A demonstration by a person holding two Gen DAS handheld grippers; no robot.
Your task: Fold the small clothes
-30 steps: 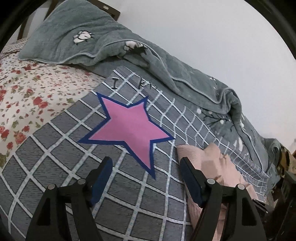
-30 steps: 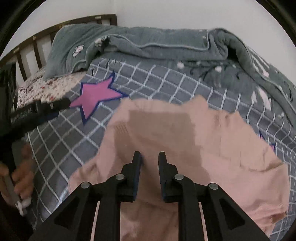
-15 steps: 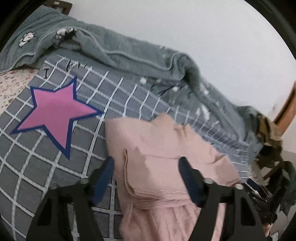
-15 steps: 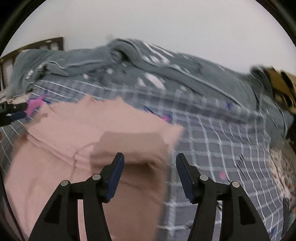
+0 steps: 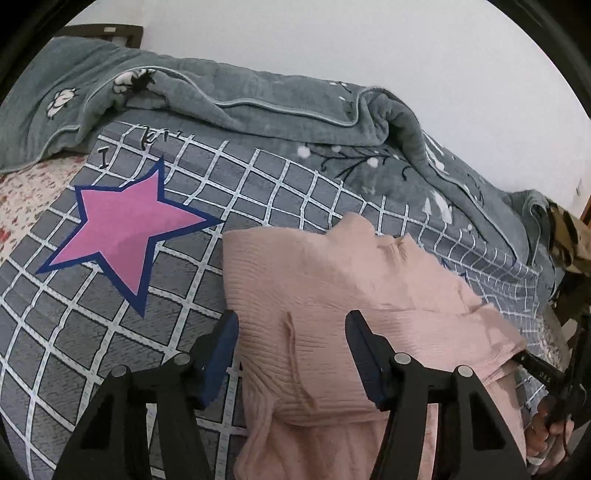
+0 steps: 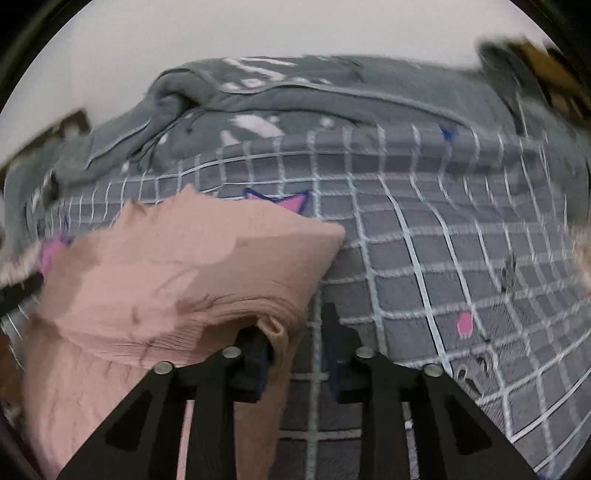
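Bedspread (image 5: 110, 343): tongs (image 5: 291, 354) agape astride garment (image 5: 332, 295)

Likely a bedroom: checked bedspread (image 5: 258, 192), rumpled grey blanket (image 5: 258, 96), headboard (image 5: 110, 31).

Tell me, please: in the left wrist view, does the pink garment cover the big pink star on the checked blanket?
No. The pink garment lies to the right of the pink star, which shows whole on the checked blanket.
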